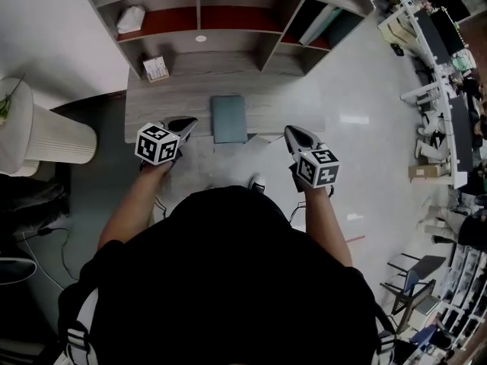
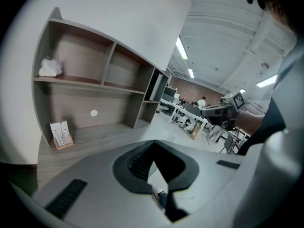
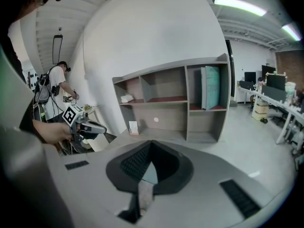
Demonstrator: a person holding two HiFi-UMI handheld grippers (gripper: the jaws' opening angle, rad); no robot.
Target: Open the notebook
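Note:
A closed grey-teal notebook [image 1: 229, 118] lies flat at the front of the wooden desk [image 1: 144, 109], between my two grippers. My left gripper [image 1: 186, 122] hovers at the desk's front edge, just left of the notebook, jaws together and holding nothing. My right gripper [image 1: 292, 132] sits a little right of the notebook and nearer to me, also shut and empty. In the left gripper view the left gripper [image 2: 153, 144] points at the desk top and shelves. In the right gripper view the right gripper [image 3: 151, 144] faces the same shelf unit.
A shelf unit [image 1: 199, 17] stands on the back of the desk. It holds a white crumpled thing [image 1: 131, 19], a small card stand [image 1: 156, 68] and teal folders [image 1: 329, 21]. A white ribbed bin [image 1: 57, 134] stands at the left, office desks [image 1: 437, 59] at the right.

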